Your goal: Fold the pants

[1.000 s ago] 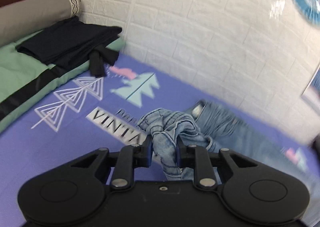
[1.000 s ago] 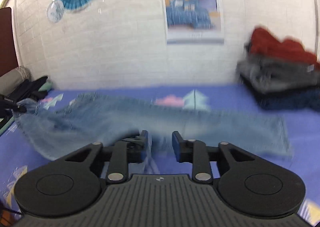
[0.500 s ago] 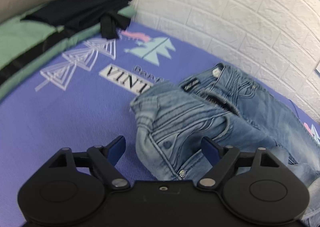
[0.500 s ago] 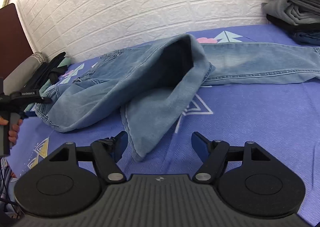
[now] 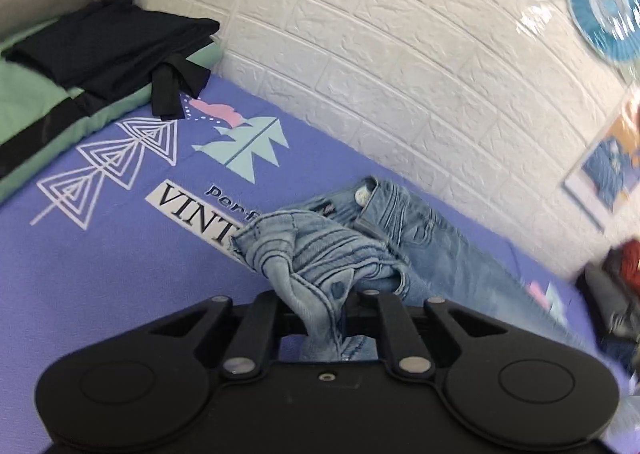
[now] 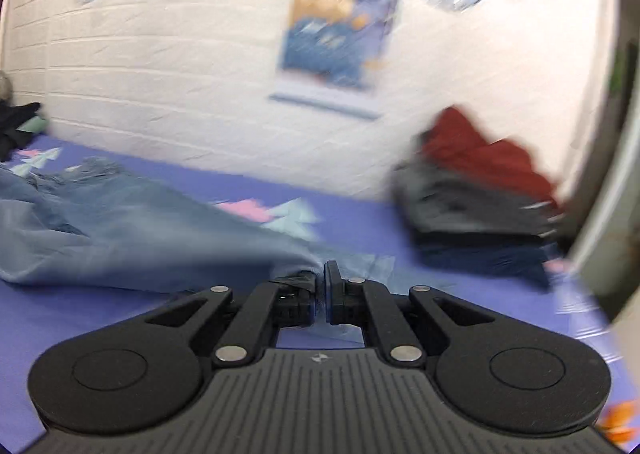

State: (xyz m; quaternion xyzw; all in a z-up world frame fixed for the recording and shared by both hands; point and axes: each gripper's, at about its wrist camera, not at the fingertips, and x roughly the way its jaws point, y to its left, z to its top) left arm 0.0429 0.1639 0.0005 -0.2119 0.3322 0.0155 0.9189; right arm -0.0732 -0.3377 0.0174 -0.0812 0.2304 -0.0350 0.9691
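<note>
Light blue jeans (image 5: 340,250) lie on the purple bed sheet (image 5: 100,274) near the white brick wall. My left gripper (image 5: 320,310) is shut on the bunched waistband, which stands up between its fingers. In the right wrist view, which is blurred, the jeans (image 6: 120,230) stretch from the left toward my right gripper (image 6: 320,294), which is shut on the leg end of the fabric, lifted a little off the sheet.
Folded black clothes (image 5: 112,49) rest on a green blanket (image 5: 36,93) at the far left. A stack of folded clothes, red on top (image 6: 480,189), stands at the right by the wall. The white brick wall (image 5: 400,73) runs along the far side.
Half a second ago both grippers were open above the jeans. Now both are shut on the denim, the left on the waistband, the right on the leg end, and the right view is moving.
</note>
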